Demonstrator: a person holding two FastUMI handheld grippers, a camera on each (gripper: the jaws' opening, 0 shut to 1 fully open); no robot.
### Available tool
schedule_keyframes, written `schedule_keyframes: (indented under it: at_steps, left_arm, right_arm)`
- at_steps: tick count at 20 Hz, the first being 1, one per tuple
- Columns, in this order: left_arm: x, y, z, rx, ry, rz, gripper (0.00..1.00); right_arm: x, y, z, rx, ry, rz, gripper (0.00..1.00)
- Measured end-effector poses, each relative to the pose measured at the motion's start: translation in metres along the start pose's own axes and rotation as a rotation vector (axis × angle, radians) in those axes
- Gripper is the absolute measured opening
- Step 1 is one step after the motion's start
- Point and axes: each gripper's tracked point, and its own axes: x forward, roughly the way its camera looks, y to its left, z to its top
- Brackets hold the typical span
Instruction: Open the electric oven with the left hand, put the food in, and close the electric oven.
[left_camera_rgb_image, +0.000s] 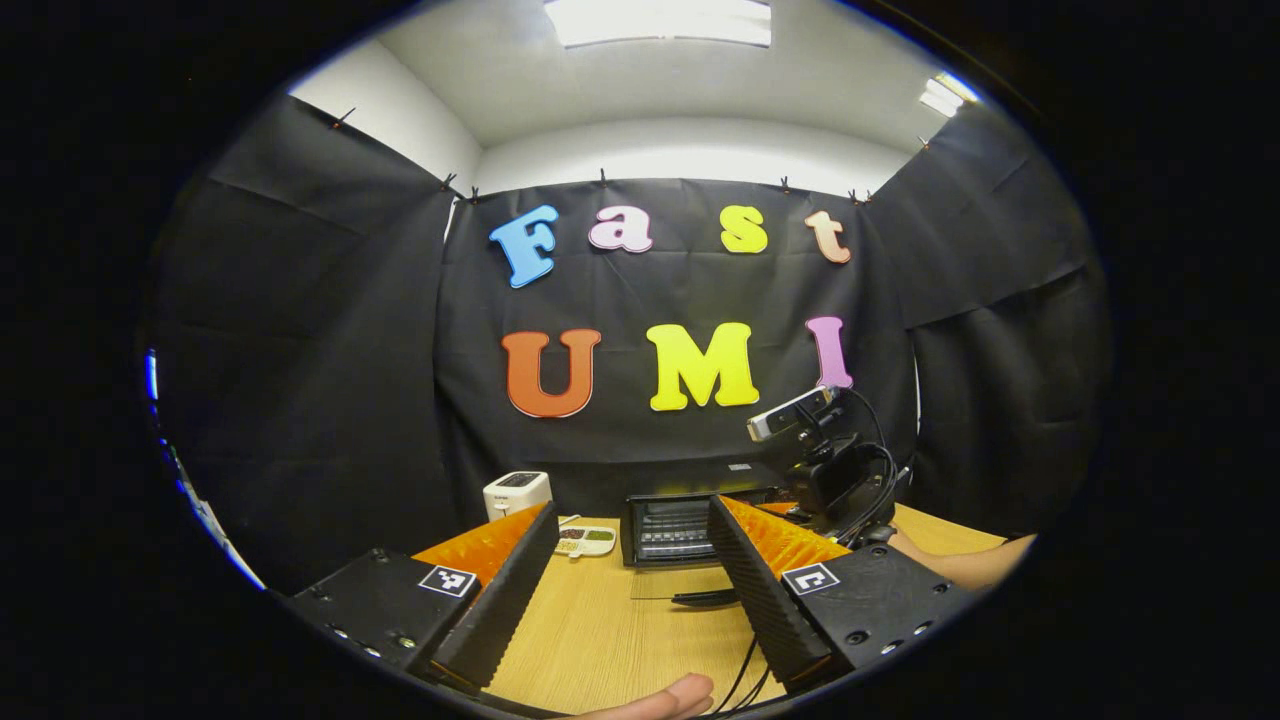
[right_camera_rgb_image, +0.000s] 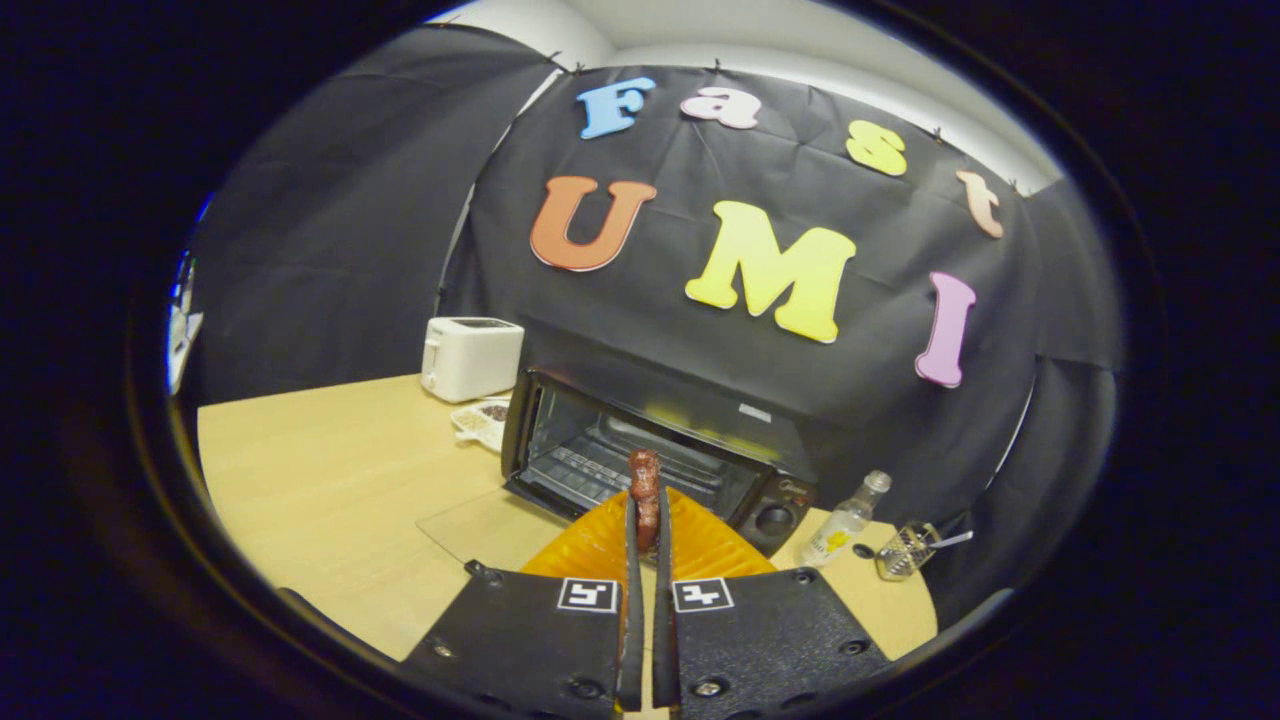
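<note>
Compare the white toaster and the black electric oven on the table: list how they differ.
The toaster is white; the electric oven is black. The toaster is the smaller box; the oven is wider and longer. The toaster shows no opening at its front; the oven's glass door lies folded down, baring its wire rack. Both stand on the wooden table by the back wall.

Lighting even and fairly bright, from ceiling panels (left_camera_rgb_image: 660, 20) in the left gripper view; these are blown out to white. Black cloth walls soak up light and read dim. Wooden table (right_camera_rgb_image: 320, 470) evenly lit, shadows soft. Faint yellow reflection on electric oven (right_camera_rgb_image: 650, 440) top. Strong fisheye bending at edges; slight softness throughout.
</note>
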Motion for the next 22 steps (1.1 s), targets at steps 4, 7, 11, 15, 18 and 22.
schedule_keyframes:
  at_steps: [4,7,11,15,18,22]
  left_arm:
    - [0.012,0.012,-0.019,-0.003,0.034,0.016,0.95]
    - [0.024,0.028,-0.029,0.003,0.041,0.055,0.95]
    - [0.037,0.046,-0.036,-0.017,0.027,0.096,0.95]
    - [0.05,0.055,-0.039,-0.04,0.013,0.113,0.95]
    - [0.057,0.068,-0.041,-0.034,0.003,0.15,0.95]
    - [0.064,0.063,-0.048,-0.047,-0.007,0.133,0.95]
  right_arm:
    - [0.034,0.008,-0.003,0.178,-0.021,-0.02,0.07]
    - [0.061,0.011,-0.008,0.346,-0.026,-0.024,0.07]
    - [0.101,0.01,-0.016,0.594,0.003,-0.013,0.07]
    - [0.139,0.0,-0.018,0.879,-0.01,0.004,0.07]
    - [0.171,0.001,-0.022,1.029,0.006,0.072,0.07]
    - [0.2,-0.008,-0.044,1.13,0.057,0.049,0.07]
